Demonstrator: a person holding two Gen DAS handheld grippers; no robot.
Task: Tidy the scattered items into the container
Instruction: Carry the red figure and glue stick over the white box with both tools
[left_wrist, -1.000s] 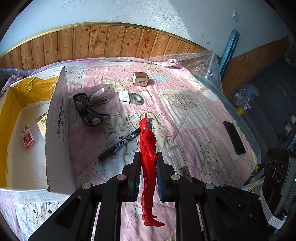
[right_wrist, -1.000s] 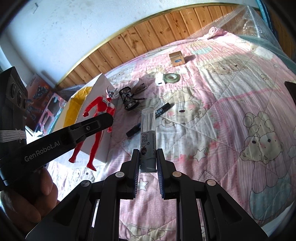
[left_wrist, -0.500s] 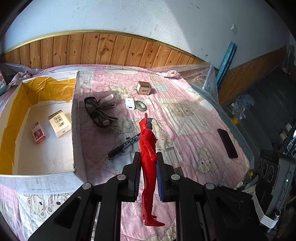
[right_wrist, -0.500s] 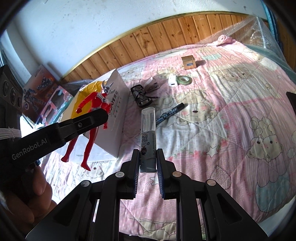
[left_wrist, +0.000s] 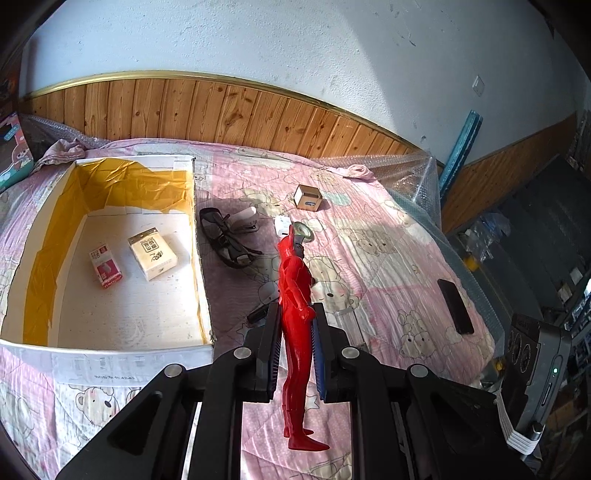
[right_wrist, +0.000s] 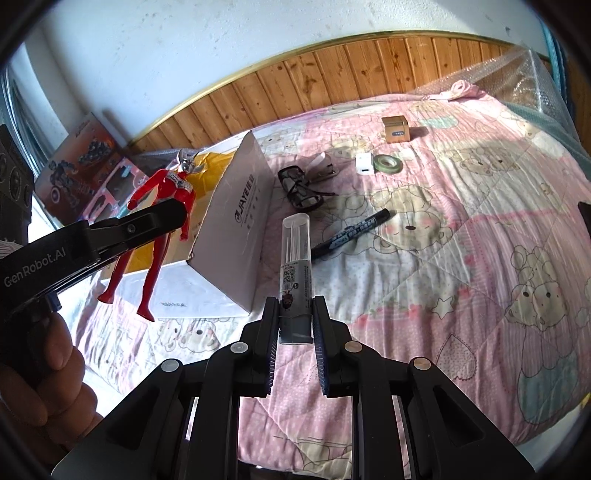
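Both grippers are loaded, presumably so that two things reach the cardboard box (left_wrist: 110, 354) in one trip. The left gripper (left_wrist: 295, 332) is clamped on a red toy figure (left_wrist: 293, 295) around its hips and thighs, head forward and feet hanging back towards the handle — a grip across the narrow middle that probably keeps the long toy from swinging. The right wrist view shows this gripper (right_wrist: 173, 218) carried well above the bedspread (right_wrist: 461, 258), the figure (right_wrist: 162, 206) dangling beside the box's near corner and not yet over its opening; a hand (right_wrist: 55, 369) wraps the handle low at the left edge. The right gripper (right_wrist: 295, 321) is closed on the grey lower end of a clear plastic tube (right_wrist: 295, 266), which juts straight forward along the fingers, towards the box's right wall. The box (right_wrist: 236, 229) sits at the left side of the bed and already holds a small red packet (left_wrist: 105, 264) and a cream carton (left_wrist: 152, 253). Left on the bedspread, just beyond the box's right wall, are dark glasses (left_wrist: 225, 240), a stapler (left_wrist: 245, 221), a white adapter (left_wrist: 282, 225), a tape roll (left_wrist: 304, 230), a small brown box (left_wrist: 308, 197) and a black marker (right_wrist: 351, 234); a phone (left_wrist: 455, 306) lies near the right edge. By my reading, each gripper needs to travel left over the rim before letting go.
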